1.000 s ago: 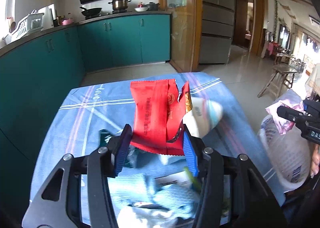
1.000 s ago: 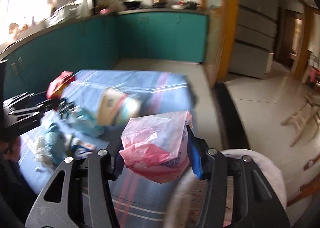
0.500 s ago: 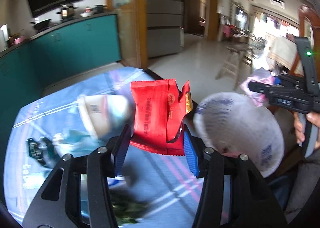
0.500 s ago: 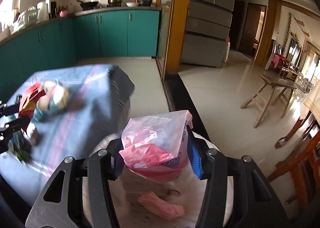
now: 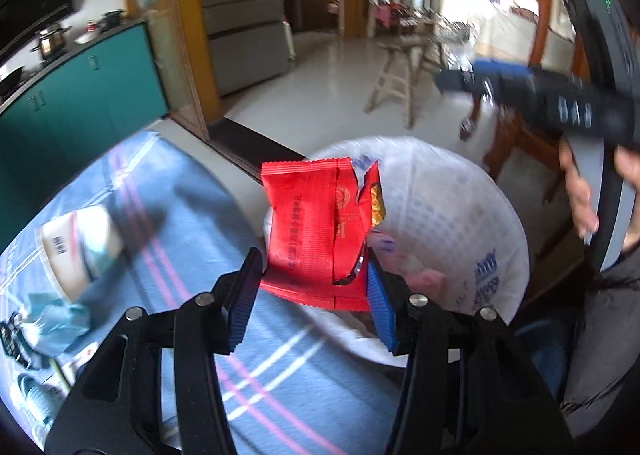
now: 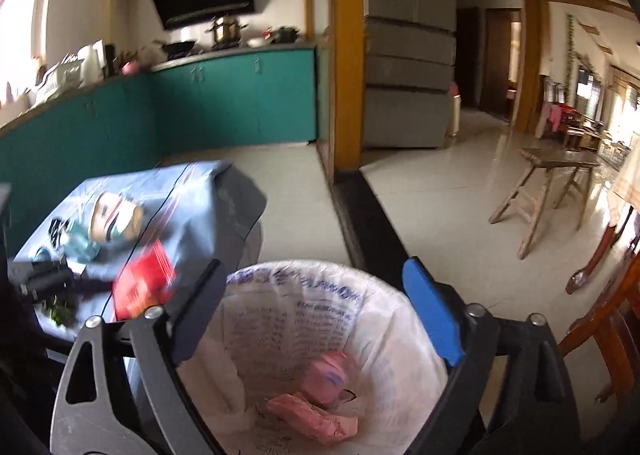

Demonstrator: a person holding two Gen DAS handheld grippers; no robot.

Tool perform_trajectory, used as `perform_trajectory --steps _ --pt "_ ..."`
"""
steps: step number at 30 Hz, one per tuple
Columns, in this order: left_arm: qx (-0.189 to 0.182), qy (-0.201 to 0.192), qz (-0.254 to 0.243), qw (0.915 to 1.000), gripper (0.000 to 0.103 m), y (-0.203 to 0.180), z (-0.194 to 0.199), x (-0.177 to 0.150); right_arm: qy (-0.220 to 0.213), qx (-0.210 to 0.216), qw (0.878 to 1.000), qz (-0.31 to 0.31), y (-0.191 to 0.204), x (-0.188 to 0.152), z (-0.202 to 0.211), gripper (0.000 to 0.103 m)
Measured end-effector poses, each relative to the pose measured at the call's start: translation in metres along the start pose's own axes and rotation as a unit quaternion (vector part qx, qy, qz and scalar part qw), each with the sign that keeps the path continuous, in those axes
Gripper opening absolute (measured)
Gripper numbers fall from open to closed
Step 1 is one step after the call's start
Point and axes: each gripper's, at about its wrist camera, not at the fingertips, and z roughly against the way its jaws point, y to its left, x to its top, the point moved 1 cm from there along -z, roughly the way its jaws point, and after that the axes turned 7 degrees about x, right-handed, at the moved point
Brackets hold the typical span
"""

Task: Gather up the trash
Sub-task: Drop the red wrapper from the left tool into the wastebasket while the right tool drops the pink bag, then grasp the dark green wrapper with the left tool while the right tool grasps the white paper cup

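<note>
Left tongs [image 5: 310,295] grip red wrapper [image 5: 320,231] toward bin [image 5: 472,215] at 2 o'clock; right tongs [image 6: 316,315], just opening, stand empty above bin, pink bag [image 6: 320,407] dropped.

Both wrist views, somewhat blurred, overlook the bin [image 5: 460,215].

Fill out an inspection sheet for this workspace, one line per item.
Surface: table under a blue striped cloth.
Job's things: torn red foil wrapper in the left claw; white plastic-lined trash bin holding pink plastic bags.
Clutter: tipped paper cup, crumpled light-blue wrappers and green scraps on the cloth.
Grippers: left claw shut on the wrapper, near the bin rim; right claw just opened, empty, over the bin.
Cables: nothing seen.
Surroundings: teal kitchen cabinets, grey refrigerator, wooden stool, tiled floor.
</note>
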Motion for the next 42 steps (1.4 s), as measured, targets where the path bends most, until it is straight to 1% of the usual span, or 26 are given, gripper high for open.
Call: perform_trajectory --steps 3,5,8,10,12,13,14,15,16,18,19,20,21,22,23,24,25,27,28,29,31,34,35,37,39,42 --pt "-0.032 0.013 -0.012 0.9993 0.054 -0.021 -0.011 0.005 -0.007 -0.011 1.000 -0.021 -0.010 0.001 0.002 0.089" --pt "-0.046 0.017 -0.014 0.9987 0.074 -0.031 -0.016 0.007 -0.010 -0.015 0.999 -0.032 -0.013 0.003 0.002 0.089" --pt "-0.042 0.014 -0.027 0.9986 0.081 -0.034 -0.015 0.009 -0.011 -0.017 0.999 -0.049 -0.017 0.004 -0.002 0.089" --pt "-0.011 0.004 -0.035 0.9993 0.081 -0.026 -0.008 0.007 -0.007 -0.014 0.998 -0.055 -0.017 0.003 -0.006 0.089" --pt "0.043 -0.005 -0.022 0.9988 0.081 -0.006 -0.002 0.010 0.001 -0.010 0.998 -0.054 -0.014 0.002 -0.013 0.089" --pt "0.087 -0.008 -0.008 0.9962 0.081 0.013 0.004 0.014 0.009 -0.007 0.999 -0.048 -0.009 0.001 -0.020 0.089" --pt "0.108 -0.007 0.000 0.9941 0.081 0.026 0.007 0.016 0.014 -0.005 0.999 -0.043 -0.004 0.001 -0.024 0.089" --pt "0.139 0.000 0.019 0.9901 0.081 0.049 0.011 0.020 0.018 0.000 0.999 -0.038 0.000 0.000 -0.028 0.089" --pt "0.154 0.003 0.033 0.9875 0.081 0.064 0.014 0.022 0.022 0.006 0.999 -0.033 0.005 0.001 -0.033 0.089" --pt "0.190 0.004 0.071 0.9792 0.081 0.104 0.022 0.025 0.031 0.027 0.999 -0.025 0.019 0.001 -0.046 0.089" --pt "0.224 0.004 0.094 0.9701 0.081 0.131 0.026 0.024 0.036 0.034 0.999 -0.023 0.024 0.000 -0.050 0.089" --pt "0.260 0.005 0.113 0.9591 0.081 0.154 0.030 0.021 0.041 0.042 0.998 -0.019 0.031 0.000 -0.055 0.089" --pt "0.286 0.004 0.127 0.9497 0.081 0.170 0.034 0.018 0.046 0.048 0.998 -0.013 0.038 0.000 -0.060 0.089" --pt "0.319 0.004 0.153 0.9354 0.081 0.195 0.039 0.012 0.053 0.056 0.997 -0.005 0.048 -0.001 -0.066 0.089" --pt "0.333 0.006 0.175 0.9264 0.083 0.212 0.044 0.006 0.059 0.063 0.996 0.001 0.057 -0.001 -0.071 0.089" --pt "0.342 0.010 0.210 0.9161 0.083 0.235 0.050 -0.004 0.065 0.073 0.995 0.002 0.067 -0.001 -0.077 0.090" --pt "0.341 0.013 0.234 0.9106 0.086 0.248 0.054 -0.010 0.068 0.088 0.994 -0.002 0.075 -0.001 -0.081 0.091" --pt "0.325 0.023 0.297 0.8977 0.086 0.277 0.062 -0.030 0.078 0.134 0.988 -0.024 0.098 0.000 -0.096 0.096" --pt "0.314 0.025 0.316 0.8950 0.086 0.287 0.066 -0.037 0.088 0.156 0.983 -0.033 0.109 0.000 -0.103 0.096" --pt "0.307 0.027 0.325 0.8942 0.086 0.292 0.067 -0.042 0.105 0.183 0.977 -0.039 0.125 0.003 -0.115 0.096" --pt "0.301 0.032 0.328 0.8949 0.088 0.299 0.070 -0.052 0.127 0.208 0.969 -0.042 0.151 0.011 -0.131 0.097" --pt "0.300 0.041 0.317 0.8988 0.089 0.297 0.074 -0.064 0.140 0.255 0.955 -0.052 0.191 0.028 -0.155 0.100" --pt "0.296 0.044 0.317 0.9001 0.090 0.299 0.073 -0.067 0.140 0.255 0.955 -0.051 0.201 0.033 -0.162 0.100" --pt "0.292 0.049 0.323 0.8990 0.090 0.305 0.072 -0.075 0.141 0.243 0.959 -0.032 0.222 0.041 -0.179 0.100" --pt "0.284 0.055 0.332 0.8978 0.091 0.310 0.072 -0.082 0.150 0.221 0.964 -0.018 0.239 0.045 -0.199 0.100" --pt "0.272 0.059 0.351 0.8944 0.091 0.318 0.071 -0.091 0.171 0.204 0.964 -0.015 0.248 0.044 -0.220 0.100"
